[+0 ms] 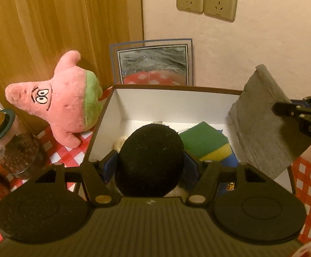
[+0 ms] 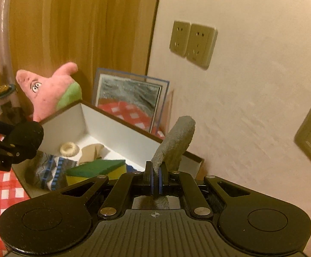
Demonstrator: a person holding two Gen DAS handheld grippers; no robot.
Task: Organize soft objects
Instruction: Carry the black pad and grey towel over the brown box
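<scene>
My left gripper (image 1: 150, 163) is shut on a round black soft pad (image 1: 150, 158) and holds it over the near end of the white-lined box (image 1: 104, 124). In the right wrist view the black pad (image 2: 26, 138) is at the box's left end. My right gripper (image 2: 156, 178) is shut on a grey cloth (image 2: 173, 143), held upright over the box's right end (image 2: 189, 160); the cloth also shows in the left wrist view (image 1: 260, 120). In the box lie a green-and-yellow sponge (image 2: 97, 169), a patterned knit piece (image 2: 50, 171), a beige cloth (image 2: 91, 151) and a cream ring (image 2: 69, 148).
A pink star plush (image 1: 61, 105) stands left of the box on the red checked tablecloth (image 1: 56, 150). A glass jar (image 1: 14, 143) stands further left. A framed picture (image 1: 153, 64) leans on the wall behind the box. Wall sockets (image 1: 206, 0) are above.
</scene>
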